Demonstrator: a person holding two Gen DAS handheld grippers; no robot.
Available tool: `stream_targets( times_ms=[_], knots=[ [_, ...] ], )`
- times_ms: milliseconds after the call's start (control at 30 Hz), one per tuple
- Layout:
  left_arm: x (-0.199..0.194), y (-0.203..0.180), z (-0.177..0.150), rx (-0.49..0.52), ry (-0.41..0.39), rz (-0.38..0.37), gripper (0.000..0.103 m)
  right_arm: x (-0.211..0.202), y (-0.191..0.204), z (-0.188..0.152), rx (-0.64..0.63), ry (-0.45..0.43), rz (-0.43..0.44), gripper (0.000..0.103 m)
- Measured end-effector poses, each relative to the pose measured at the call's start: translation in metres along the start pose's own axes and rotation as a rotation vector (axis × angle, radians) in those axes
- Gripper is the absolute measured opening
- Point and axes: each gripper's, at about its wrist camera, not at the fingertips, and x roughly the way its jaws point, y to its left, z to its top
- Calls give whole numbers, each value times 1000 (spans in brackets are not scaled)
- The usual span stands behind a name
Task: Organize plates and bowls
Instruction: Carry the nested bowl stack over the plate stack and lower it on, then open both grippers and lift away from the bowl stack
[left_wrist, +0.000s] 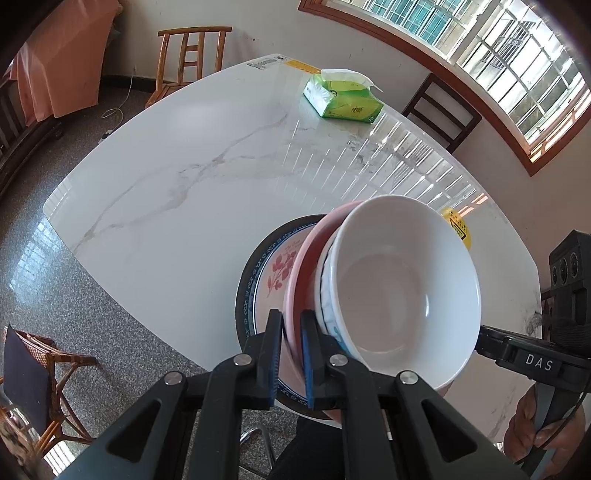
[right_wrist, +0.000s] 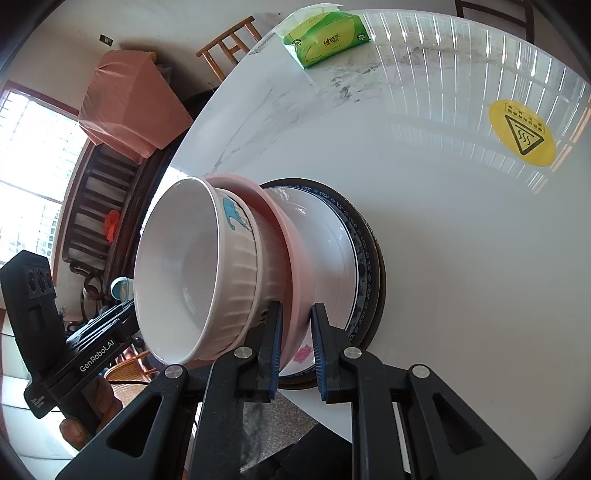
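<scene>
Much of the flowered plate (left_wrist: 275, 271) is being covered by the pink bowl (left_wrist: 308, 251) and the white bowl (left_wrist: 402, 291) nested in it, and its near rim is being hidden behind the left gripper (left_wrist: 291, 354) in the left wrist view. In the right wrist view the plate's painted flower (right_wrist: 303, 355) is being seen only in part between the fingers of the right gripper (right_wrist: 297, 352). The hand (left_wrist: 535, 428) behind the other gripper is being cut off by the picture's edge, and the print on the yellow sticker (right_wrist: 522, 133) is being left too small to read.
</scene>
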Motion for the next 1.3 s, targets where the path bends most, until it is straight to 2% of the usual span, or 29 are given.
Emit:
stream_targets(
  times_ms=[133,300,433,567,633,700,800,900,1000,1100,1267,1300],
  knots=[
    [5,1,-2,9,-4,6,9,4,0,-1,-8,0,-8,16],
    [3,-1,-7,33,-50,20,9,1,5,-4,-38,-30,-12,17],
    [1,1,-10,41,-92,37,14,1,3,-5,-37,-58,8,19],
    [-1,6,-13,29,-125,37,24,-2,-3,-7,-28,-92,44,20],
    [-2,9,-15,27,-137,32,30,-7,-4,-8,-41,-125,36,24],
    [-6,12,-18,22,-167,23,37,-15,-11,-11,-37,-162,52,41],
    [-14,15,-22,17,-200,10,39,-28,-24,-16,-24,-210,77,46],
    [-26,16,-33,22,-258,-1,40,-45,-38,-27,-55,-288,-8,48],
    [-41,14,-46,30,-354,30,41,-60,-57,-39,-92,-367,-127,49],
    [-52,8,-64,46,-444,63,42,-73,-72,-56,-88,-436,-173,50],
    [-62,-9,-100,92,-567,100,42,-85,-50,-97,-151,-625,-235,50],
    [-63,-13,-108,100,-591,103,42,-84,-41,-108,-177,-666,-249,58]
  ],
)
